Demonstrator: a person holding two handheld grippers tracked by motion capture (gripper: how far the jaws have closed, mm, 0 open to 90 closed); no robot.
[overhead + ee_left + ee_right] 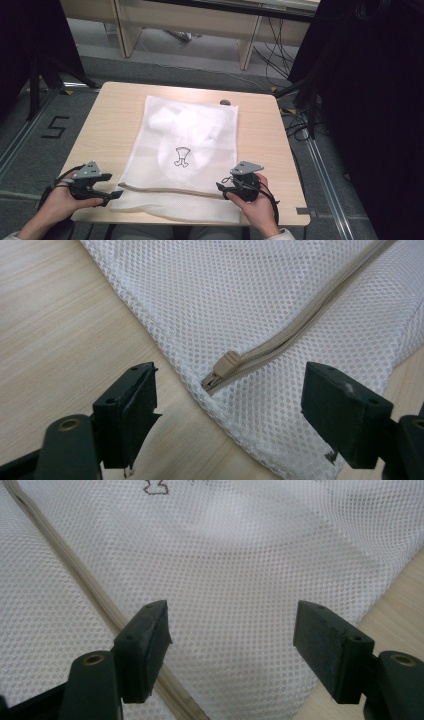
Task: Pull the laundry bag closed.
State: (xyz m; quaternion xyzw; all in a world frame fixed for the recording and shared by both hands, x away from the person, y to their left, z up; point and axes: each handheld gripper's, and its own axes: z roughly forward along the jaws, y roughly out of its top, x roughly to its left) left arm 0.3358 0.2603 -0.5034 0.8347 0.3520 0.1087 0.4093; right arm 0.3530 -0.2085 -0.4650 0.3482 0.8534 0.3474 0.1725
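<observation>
both hands low, jaws wide, mesh bag

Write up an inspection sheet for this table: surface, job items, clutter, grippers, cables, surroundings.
Surface: light wooden table, bare around the bag.
Job items: white mesh laundry bag lying flat, something white inside; beige zipper along the near end, its slider at the left end.
Clutter: small dark object at the far edge.
Grippers: left gripper open, at the bag's left corner; right gripper open, over the bag's right side.
Cables: black cables on the floor beyond the table.
Surroundings: grey floor marked 5, black curtains.
</observation>
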